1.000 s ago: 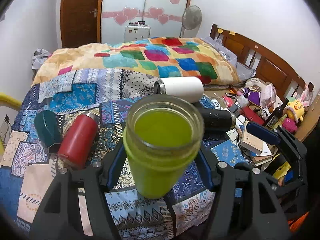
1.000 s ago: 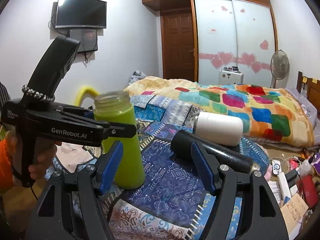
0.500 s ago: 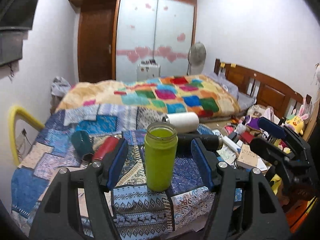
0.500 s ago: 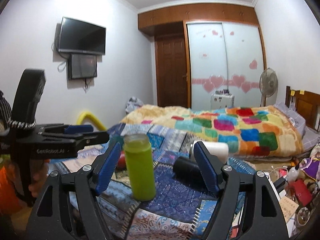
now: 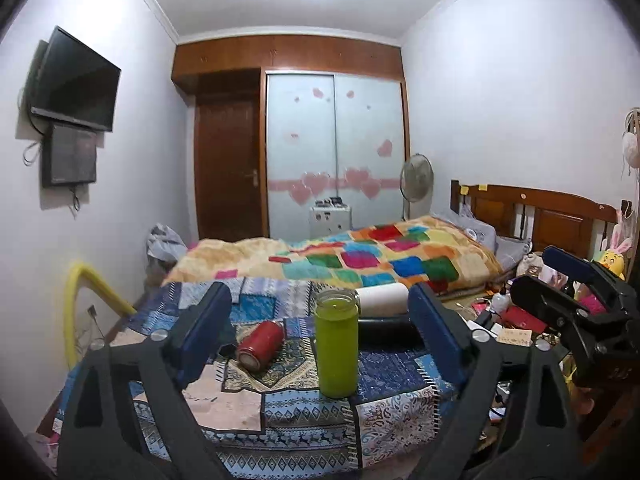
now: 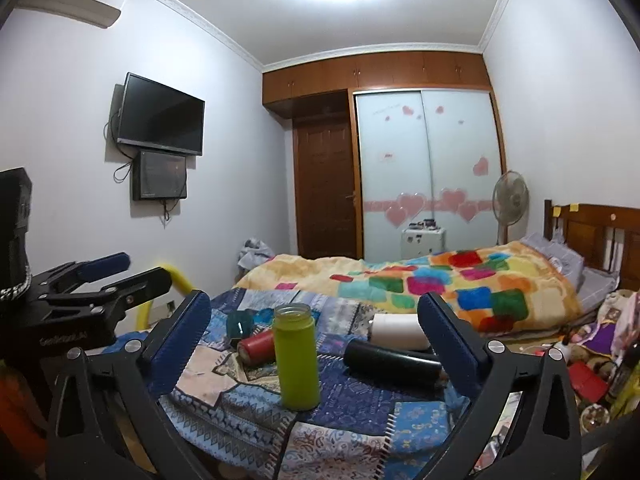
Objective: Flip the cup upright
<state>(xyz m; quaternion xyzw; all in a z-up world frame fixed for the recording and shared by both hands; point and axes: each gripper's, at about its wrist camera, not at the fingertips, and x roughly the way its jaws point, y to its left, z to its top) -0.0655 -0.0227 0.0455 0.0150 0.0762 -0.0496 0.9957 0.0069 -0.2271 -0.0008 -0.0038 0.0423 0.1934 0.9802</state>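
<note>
A lime-green cup (image 5: 336, 344) stands upright, mouth up, on the patchwork cloth (image 5: 312, 408); it also shows in the right wrist view (image 6: 297, 357). My left gripper (image 5: 320, 336) is open and empty, well back from the cup. My right gripper (image 6: 316, 340) is open and empty, also held back from it. The left gripper also appears at the left edge of the right wrist view (image 6: 108, 280). The right gripper shows at the right edge of the left wrist view (image 5: 576, 280).
A red cup (image 5: 261, 340), a white cup (image 5: 382, 299) and a black cup (image 6: 394, 358) lie on their sides behind the green one. A teal cup (image 6: 240, 322) sits at the back left. Clutter (image 6: 592, 368) lies on the floor at right. A bed (image 6: 440, 280) stands behind.
The left gripper has let go of the green cup, which now stands upright. Both grippers have pulled back and risen, so the cup looks smaller and farther away.
</note>
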